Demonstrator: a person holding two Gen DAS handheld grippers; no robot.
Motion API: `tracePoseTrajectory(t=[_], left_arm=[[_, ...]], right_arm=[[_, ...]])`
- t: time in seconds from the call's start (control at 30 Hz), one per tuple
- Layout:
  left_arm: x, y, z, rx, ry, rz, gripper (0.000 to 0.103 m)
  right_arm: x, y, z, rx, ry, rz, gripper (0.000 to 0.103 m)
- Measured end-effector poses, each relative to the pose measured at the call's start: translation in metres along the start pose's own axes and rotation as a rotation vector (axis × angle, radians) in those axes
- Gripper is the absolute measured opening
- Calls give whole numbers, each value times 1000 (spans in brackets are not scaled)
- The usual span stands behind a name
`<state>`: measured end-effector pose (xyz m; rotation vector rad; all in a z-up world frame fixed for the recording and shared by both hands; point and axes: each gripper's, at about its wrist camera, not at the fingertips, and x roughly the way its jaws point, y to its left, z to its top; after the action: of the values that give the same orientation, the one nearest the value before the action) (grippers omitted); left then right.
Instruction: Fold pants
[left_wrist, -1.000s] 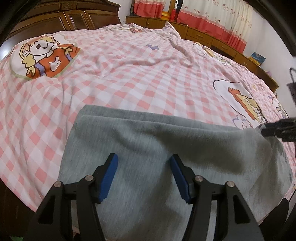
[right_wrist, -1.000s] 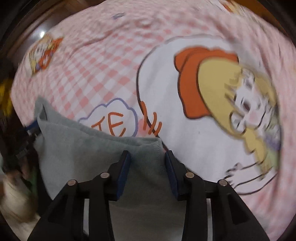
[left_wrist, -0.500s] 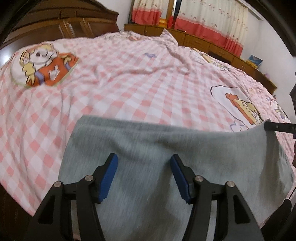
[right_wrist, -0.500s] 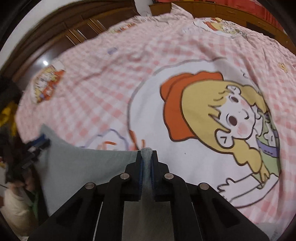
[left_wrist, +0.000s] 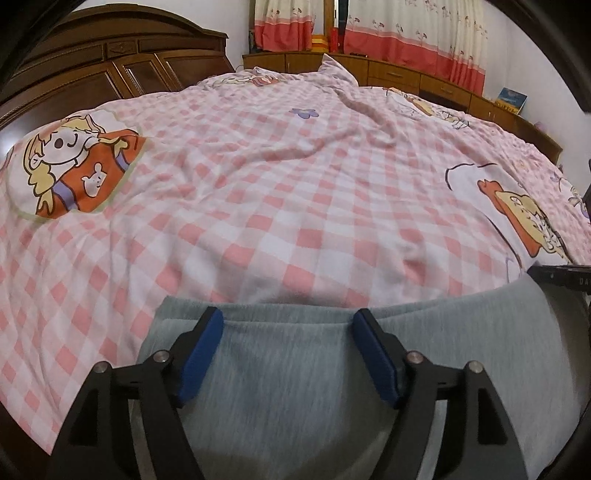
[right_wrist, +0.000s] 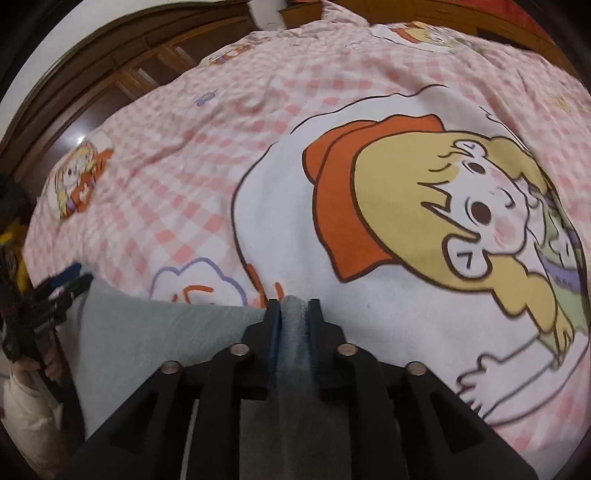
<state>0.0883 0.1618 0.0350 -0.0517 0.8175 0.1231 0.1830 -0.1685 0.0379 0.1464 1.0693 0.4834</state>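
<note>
Grey pants (left_wrist: 295, 369) lie at the near edge of the bed, pinched at 1 end by the right gripper (right_wrist: 294, 317).

The left gripper (left_wrist: 288, 354) is spread wide, its 2 blue pads (left_wrist: 201, 354) apart over the pants, their tips near the folded far edge; whether the pads touch the cloth cannot be told. In the right wrist view the right gripper's 2 fingers are pressed together on a bunched corner of the pants (right_wrist: 166, 332), and the grey cloth runs from that pinch leftward to the left gripper (right_wrist: 51, 299) seen at the frame's edge. In the left wrist view the right gripper (left_wrist: 561, 275) shows as a dark bar at the pants' right end. The pants rest on a pink checked sheet (left_wrist: 277, 184) with cartoon girl prints (right_wrist: 436, 206).
</note>
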Motion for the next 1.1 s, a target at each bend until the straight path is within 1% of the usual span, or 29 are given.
tracePoseTrajectory(t=[0.03,0.07,0.1,0.13,0.17,0.2,0.23,0.33,0.43,0.53,0.6,0.73,0.93,1.03,1.1], left_arm=[[-1,1,1,3,0,-7,76],[-4,2,3,6,10,-20,76],[-7,3,5,11,18,-35,76],[-12,4,8,17,26,-60,76],[-18,6,10,23,26,-79,76],[-26,8,13,27,15,-81,76],[-33,10,14,29,2,-71,76],[-54,18,15,15,-19,-50,76],[-68,30,7,-17,-6,-61,76],[-77,37,-4,-30,7,-47,76],[-82,41,-15,-46,13,-50,76],[-91,49,-33,-90,38,-66,76],[-109,57,-49,-142,29,-73,76],[-115,60,-56,-157,23,-84,76],[-116,60,-58,-152,22,-85,76]], right_arm=[[-6,1,0,33,-2,18,29],[-14,3,-1,55,-17,40,31],[-23,6,-2,62,-41,48,32],[-35,11,-6,62,-79,34,32],[-44,16,-10,58,-100,14,33],[-53,21,-15,48,-109,-7,34],[-62,27,-21,34,-103,-31,34],[-83,39,-45,11,-108,-49,34],[-99,51,-70,-20,-107,-68,34],[-110,58,-91,-47,-116,-128,34],[-116,60,-104,-37,-119,-166,34],[-127,50,-122,27,-134,-192,34],[-137,9,-144,187,-148,-229,34],[-133,-6,-152,237,-140,-243,34],[-126,-15,-159,255,-134,-283,34]])
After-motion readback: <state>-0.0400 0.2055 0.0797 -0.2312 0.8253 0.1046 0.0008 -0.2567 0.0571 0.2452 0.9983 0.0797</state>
